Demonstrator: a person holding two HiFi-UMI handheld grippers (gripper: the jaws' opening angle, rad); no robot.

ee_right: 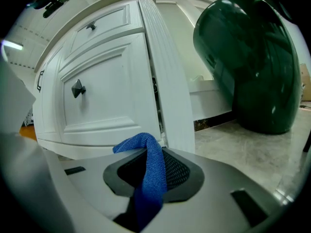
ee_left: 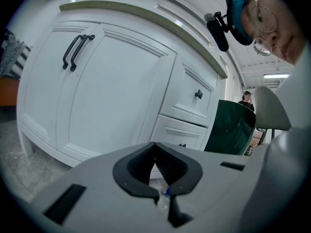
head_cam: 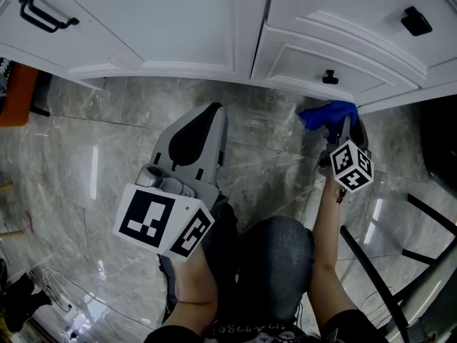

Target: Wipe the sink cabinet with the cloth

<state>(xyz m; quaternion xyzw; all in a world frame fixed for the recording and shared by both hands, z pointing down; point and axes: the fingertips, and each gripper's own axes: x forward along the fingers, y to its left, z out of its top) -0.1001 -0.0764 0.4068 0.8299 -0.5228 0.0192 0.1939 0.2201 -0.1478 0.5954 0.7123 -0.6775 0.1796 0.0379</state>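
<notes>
White sink cabinet (head_cam: 178, 20) fills the upper band of the head view, its panelled doors at upper left and two drawer fronts at upper right. In the left gripper view the cabinet (ee_left: 112, 91) takes the left and centre. In the right gripper view its drawers and fluted corner post (ee_right: 167, 81) occupy the left half.

Grey marbled floor (head_cam: 107, 148) spreads below the cabinet across the middle of the head view. A dark green rounded container (ee_right: 248, 62) stands on the floor at the upper right of the right gripper view, beside the cabinet's end.

Left gripper (head_cam: 207, 116) lies at centre-left of the head view, pointing toward the cabinet base but apart from it. Its jaws meet at the tips (ee_left: 155, 147) with nothing between them.

Right gripper (head_cam: 343, 123) sits at right of centre, just below the lower drawer, its jaws clamped (ee_right: 155, 149) on the blue cloth (head_cam: 325, 113). The cloth (ee_right: 153, 174) rises between the pads and folds leftward over the tips, close to the cabinet's bottom edge at the corner post — contact cannot be told.

Paired black bar handles (head_cam: 43, 13) mark the door at far upper left. A small black knob (head_cam: 330, 77) sits on the lower drawer just above the cloth — the same knob (ee_right: 77, 88) shows at left in the right gripper view.
</notes>
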